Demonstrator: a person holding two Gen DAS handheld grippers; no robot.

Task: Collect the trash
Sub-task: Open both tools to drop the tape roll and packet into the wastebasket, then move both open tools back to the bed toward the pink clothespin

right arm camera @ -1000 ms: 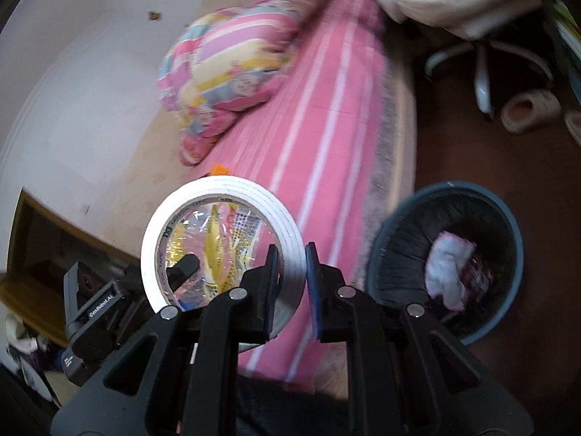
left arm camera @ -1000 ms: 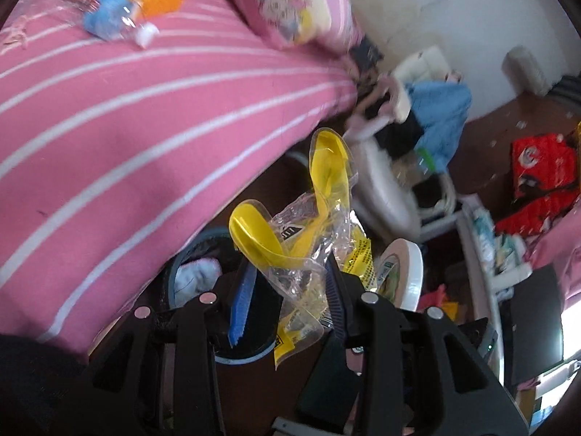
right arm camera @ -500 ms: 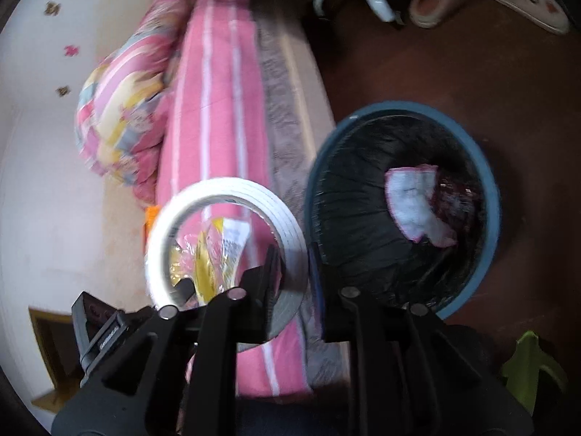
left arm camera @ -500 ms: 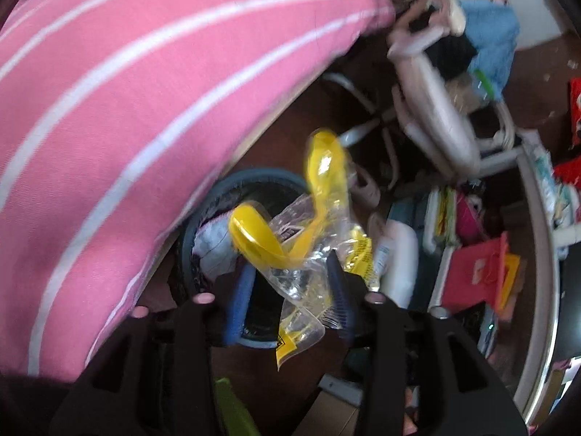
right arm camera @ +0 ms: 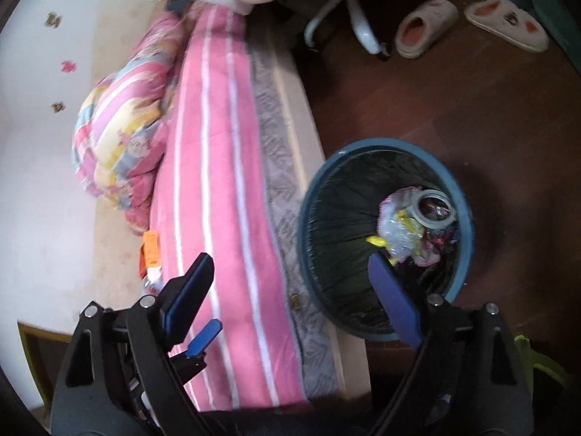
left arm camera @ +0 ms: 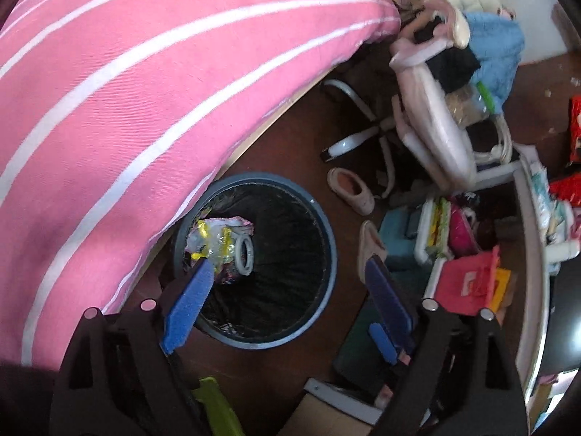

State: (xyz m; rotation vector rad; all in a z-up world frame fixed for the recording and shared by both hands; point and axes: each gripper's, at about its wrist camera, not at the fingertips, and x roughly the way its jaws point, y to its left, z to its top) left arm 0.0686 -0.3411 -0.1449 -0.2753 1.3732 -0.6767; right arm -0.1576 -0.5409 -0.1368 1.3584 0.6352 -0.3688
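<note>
A blue round trash bin (left arm camera: 328,247) with a black liner stands on the dark floor beside the bed. It also shows in the right wrist view (right arm camera: 468,225). Inside lie a clear and yellow plastic wrapper (left arm camera: 214,241) and a white tape roll (left arm camera: 245,254), on top of other trash. The wrapper (right arm camera: 397,232) and tape roll (right arm camera: 434,209) show in the right wrist view too. My left gripper (left arm camera: 287,279) is open and empty above the bin. My right gripper (right arm camera: 290,276) is open and empty, over the bin's edge and the bed side.
A bed with a pink striped cover (left arm camera: 127,83) borders the bin. A folded quilt (right arm camera: 123,134) lies on it. Two slippers (right arm camera: 425,32) and a white swivel chair (left arm camera: 432,123) with clothes are on the floor. Boxes and clutter (left arm camera: 464,254) fill the right side.
Both grippers have opened. The wrapper left my left gripper and the tape roll left my right gripper; both now lie in the bin.
</note>
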